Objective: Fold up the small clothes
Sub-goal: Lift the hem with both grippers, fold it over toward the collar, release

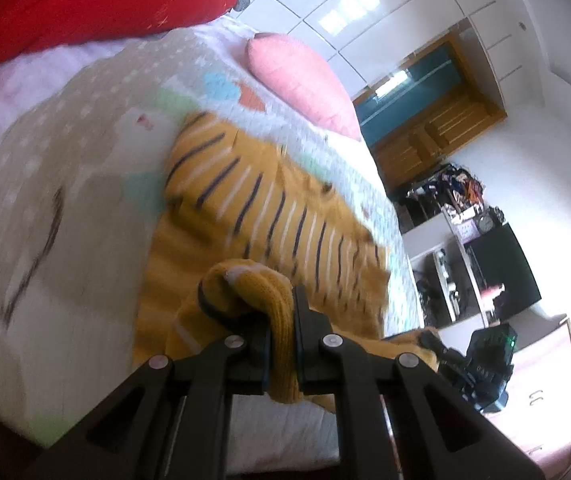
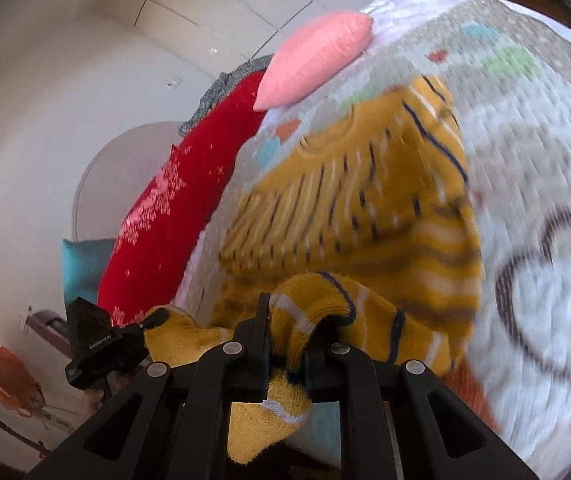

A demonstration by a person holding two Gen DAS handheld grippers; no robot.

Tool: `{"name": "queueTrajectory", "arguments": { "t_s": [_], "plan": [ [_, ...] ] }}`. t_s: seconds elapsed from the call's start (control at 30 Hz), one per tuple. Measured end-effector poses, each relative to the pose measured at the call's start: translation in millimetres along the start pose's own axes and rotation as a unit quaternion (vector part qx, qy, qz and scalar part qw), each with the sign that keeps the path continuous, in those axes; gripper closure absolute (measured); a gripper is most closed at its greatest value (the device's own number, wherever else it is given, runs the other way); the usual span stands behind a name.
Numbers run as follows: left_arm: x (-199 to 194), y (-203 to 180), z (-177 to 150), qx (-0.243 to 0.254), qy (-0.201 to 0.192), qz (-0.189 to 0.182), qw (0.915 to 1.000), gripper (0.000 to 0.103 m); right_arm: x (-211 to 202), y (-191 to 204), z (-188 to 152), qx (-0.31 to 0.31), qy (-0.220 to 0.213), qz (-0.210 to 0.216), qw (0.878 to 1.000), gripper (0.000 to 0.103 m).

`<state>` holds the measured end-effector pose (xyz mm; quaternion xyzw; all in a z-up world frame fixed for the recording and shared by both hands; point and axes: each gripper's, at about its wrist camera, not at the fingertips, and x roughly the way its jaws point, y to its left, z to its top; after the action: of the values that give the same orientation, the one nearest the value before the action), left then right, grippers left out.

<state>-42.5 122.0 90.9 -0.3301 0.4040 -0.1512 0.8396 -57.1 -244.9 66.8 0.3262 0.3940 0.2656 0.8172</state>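
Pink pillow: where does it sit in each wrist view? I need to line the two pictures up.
Left wrist: the pink pillow lies upper centre, on the far part of the bed beyond the yellow striped sweater.
Right wrist: the pink pillow lies top centre, at the bed's edge, beside the red cushion.
Shared landmark: the yellow striped sweater, pinched by both grippers.

Motion blurs the sweater's (image 2: pixel 357 200) stripes and the bedspread (image 2: pixel 525 184).
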Motion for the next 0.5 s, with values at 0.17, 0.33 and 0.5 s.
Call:
{"name": "queueTrajectory", "arguments": {
  "t_s": [0.17, 0.33, 0.5],
  "plan": [
    [56, -3, 59, 0.0, 0.023, 0.024, 0.9994, 0.095, 29, -10, 47, 0.0, -0.006, -0.032, 0.999, 0.09],
    [111, 3, 94, -0.006, 0.056, 0.051, 0.9971, 0.094, 65, -32, 81, 0.019, 0.007, -0.058, 0.998, 0.087],
    [138, 31, 125, -0.074, 0.052, 0.01, 0.9959, 0.074, 88, -68, 116, 0.099, -0.013, -0.019, 0.995, 0.063]
  ]
}}
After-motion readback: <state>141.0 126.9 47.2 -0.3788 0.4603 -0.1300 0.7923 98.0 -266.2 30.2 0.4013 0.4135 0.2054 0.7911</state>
